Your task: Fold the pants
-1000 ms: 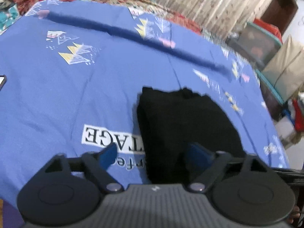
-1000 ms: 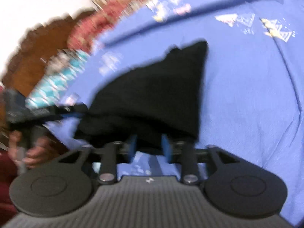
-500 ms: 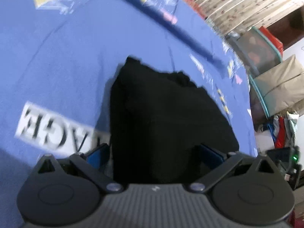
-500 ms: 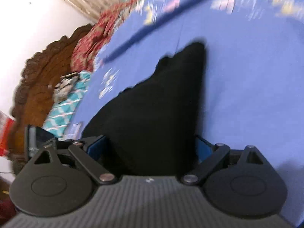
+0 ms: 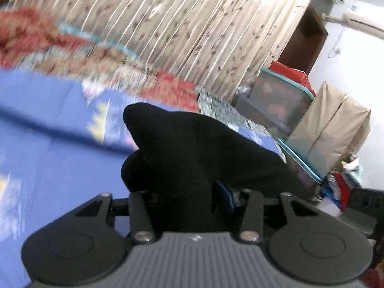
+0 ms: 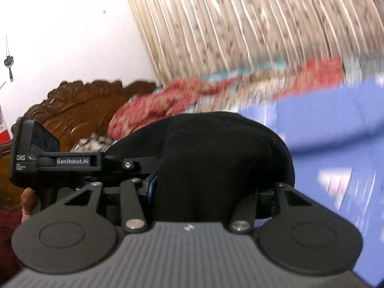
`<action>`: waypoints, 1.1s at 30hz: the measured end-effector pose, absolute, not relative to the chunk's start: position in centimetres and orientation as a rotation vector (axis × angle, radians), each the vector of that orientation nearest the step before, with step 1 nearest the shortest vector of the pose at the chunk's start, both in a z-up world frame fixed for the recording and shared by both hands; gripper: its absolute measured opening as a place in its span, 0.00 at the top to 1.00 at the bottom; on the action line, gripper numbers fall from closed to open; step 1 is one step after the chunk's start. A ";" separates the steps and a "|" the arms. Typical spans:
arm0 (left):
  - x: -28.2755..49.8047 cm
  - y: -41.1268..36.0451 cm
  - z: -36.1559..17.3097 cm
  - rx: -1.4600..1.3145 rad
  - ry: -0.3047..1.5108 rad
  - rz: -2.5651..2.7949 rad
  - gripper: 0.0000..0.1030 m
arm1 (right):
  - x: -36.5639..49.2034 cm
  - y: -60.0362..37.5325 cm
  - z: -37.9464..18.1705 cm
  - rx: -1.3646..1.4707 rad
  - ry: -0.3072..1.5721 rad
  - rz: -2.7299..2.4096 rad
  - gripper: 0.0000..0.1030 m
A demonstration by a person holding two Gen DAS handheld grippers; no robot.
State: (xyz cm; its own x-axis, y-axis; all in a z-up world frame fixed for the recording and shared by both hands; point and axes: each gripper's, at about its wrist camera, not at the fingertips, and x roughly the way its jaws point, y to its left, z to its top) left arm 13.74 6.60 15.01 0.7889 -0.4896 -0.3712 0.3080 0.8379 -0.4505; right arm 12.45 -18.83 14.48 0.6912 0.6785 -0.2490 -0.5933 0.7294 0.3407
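Note:
The black pants (image 5: 192, 148) are a folded bundle raised above the blue bed sheet (image 5: 48, 156). My left gripper (image 5: 189, 199) has the bundle between its closing jaws; its right blue pad (image 5: 224, 199) presses the cloth, and the other pad is hidden by it. In the right wrist view the pants (image 6: 216, 148) bulge out of my right gripper (image 6: 204, 192), whose jaws are also closing on them. Only its left blue pad (image 6: 150, 187) shows. The left gripper (image 6: 134, 165) reaches into the same bundle from the left, held by a hand (image 6: 28, 201).
A red patterned quilt (image 5: 168, 84) lies along the far side of the bed under a floral curtain (image 5: 168, 24). A carved wooden headboard (image 6: 79, 105) stands at the left. Past the bed's right end stand a clear storage box (image 5: 280, 100) and a beige covered stack (image 5: 328, 124).
Half a second ago both grippers stood wide open around the folded pants lying on the sheet. Both have since closed on the bundle and lifted it, and the views have swung up toward the curtain.

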 end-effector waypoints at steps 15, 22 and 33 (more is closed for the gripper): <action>26.6 2.0 1.6 -0.257 0.818 -0.099 0.44 | 26.4 -20.7 1.0 0.501 0.787 0.412 0.33; 21.1 4.0 6.8 -0.326 0.780 -0.016 0.46 | 19.1 -24.0 5.0 0.468 0.675 0.321 0.19; 5.0 1.2 7.1 -0.201 0.893 0.048 0.44 | 3.8 -23.2 5.0 0.420 0.755 0.277 0.18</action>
State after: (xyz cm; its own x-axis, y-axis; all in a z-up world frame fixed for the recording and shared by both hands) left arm 5.05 1.18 7.10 0.6274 -0.0417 -0.7775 -0.1257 0.9800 -0.1540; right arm 3.77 -23.18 4.97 0.6981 0.3885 -0.6015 -0.0922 0.8818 0.4626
